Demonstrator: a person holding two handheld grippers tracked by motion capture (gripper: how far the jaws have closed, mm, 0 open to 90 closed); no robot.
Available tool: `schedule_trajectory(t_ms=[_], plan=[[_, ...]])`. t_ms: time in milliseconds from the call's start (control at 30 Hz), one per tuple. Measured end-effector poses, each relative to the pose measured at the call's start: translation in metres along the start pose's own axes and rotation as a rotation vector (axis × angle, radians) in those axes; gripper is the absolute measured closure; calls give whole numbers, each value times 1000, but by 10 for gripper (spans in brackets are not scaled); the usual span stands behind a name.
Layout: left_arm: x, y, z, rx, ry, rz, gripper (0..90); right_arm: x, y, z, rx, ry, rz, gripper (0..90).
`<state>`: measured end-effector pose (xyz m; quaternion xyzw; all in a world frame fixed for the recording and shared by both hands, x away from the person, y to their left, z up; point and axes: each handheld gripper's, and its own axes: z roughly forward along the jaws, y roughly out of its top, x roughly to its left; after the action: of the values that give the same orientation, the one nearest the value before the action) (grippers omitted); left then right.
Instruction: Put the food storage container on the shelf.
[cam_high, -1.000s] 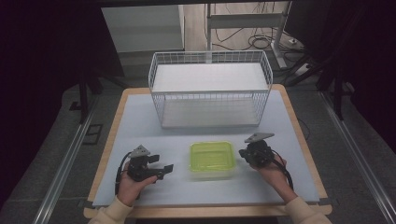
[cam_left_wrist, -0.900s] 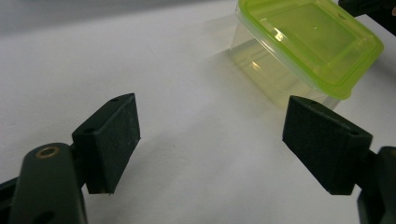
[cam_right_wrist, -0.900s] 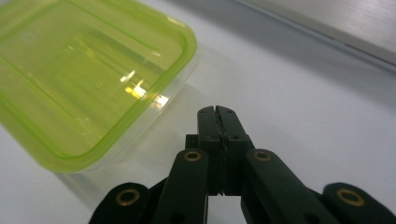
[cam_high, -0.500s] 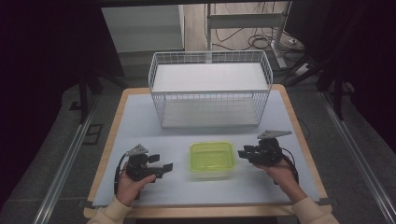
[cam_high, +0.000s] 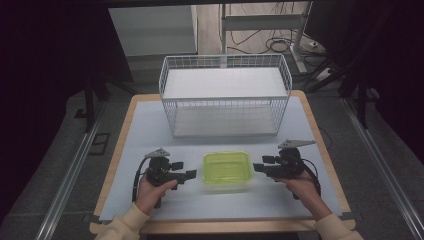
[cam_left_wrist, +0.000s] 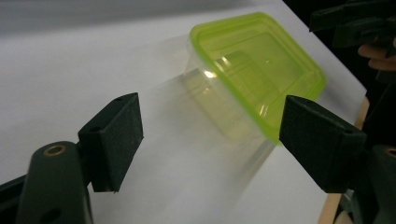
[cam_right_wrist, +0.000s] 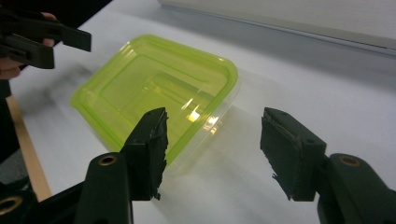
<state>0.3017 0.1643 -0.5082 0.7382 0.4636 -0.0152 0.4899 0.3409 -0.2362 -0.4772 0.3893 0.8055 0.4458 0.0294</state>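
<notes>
The box, a clear container with a green lid, sits on the worktop near the front edge, between the two claws and in front of the wire basket. Nothing is grasped yet. The left claw hangs wide open just beside the box's left side, holding nothing, and the right claw is likewise wide open and empty at the right side. Each points inward at the box, so the work looks barely begun: the grip, the lift and any move toward the basket are all left.

Whether the lid is snapped fully shut is hard to tell. The box looks empty, but glare on the plastic blurs its inside. The basket's far wall blends into the floor behind.
</notes>
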Motion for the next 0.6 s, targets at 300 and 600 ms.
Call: schedule_trajectory(t_ms=[300, 600], plan=[[-11, 14, 18, 38, -9, -10, 233, -2, 2, 2, -6, 40, 42, 441], [-1, 15, 26, 51, -55, -84, 290, -1, -1, 22, 49, 65, 88, 469]])
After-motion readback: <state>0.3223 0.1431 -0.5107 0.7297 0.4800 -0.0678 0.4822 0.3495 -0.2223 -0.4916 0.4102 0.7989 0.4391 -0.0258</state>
